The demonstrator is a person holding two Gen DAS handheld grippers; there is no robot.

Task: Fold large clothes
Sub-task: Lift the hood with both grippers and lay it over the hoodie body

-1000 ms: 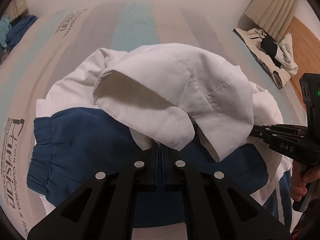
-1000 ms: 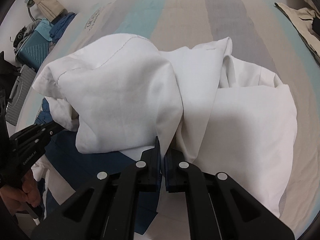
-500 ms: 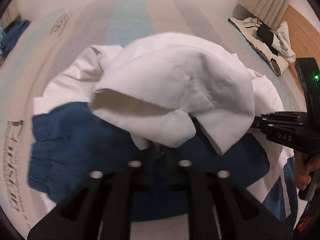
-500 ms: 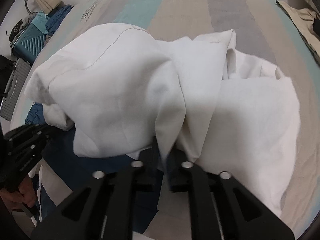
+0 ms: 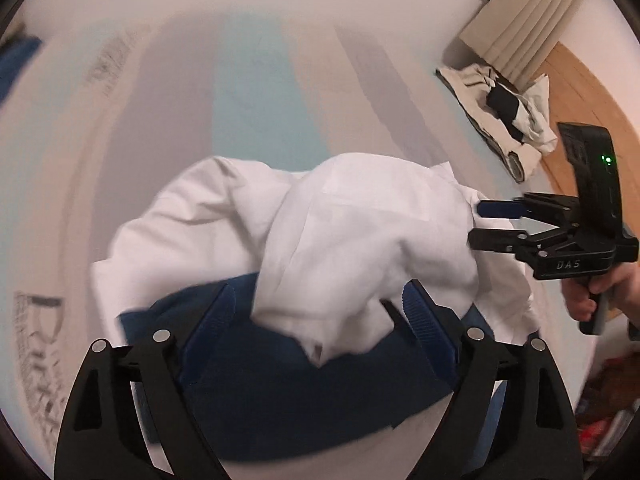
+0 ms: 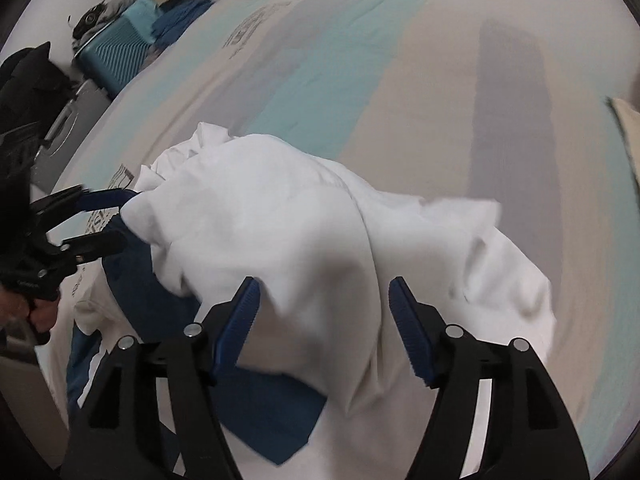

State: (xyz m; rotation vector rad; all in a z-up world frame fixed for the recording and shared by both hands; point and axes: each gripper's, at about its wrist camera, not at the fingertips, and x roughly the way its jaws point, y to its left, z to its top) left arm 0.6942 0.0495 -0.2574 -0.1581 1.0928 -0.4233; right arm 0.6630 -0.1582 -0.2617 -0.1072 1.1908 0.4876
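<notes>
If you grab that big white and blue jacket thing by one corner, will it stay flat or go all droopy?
Probably droopy: the white and dark blue fabric garment already lies in soft bunched folds on the striped bed. It looks light, thin cloth, so it should lift easily. One corner likely drags the rest; both the left gripper and right gripper are open, holding nothing.

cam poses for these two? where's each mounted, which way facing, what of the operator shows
Left wrist: sits on the left gripper, looks forward over its open fingers at the white and blue garment on the striped bed; the right gripper, open, and its hand show at the right edge.
Right wrist: sits on the right gripper, looks over open fingers at the garment; the left gripper and a suitcase show at left.
Shared: garment, bed, each other's gripper.
</notes>
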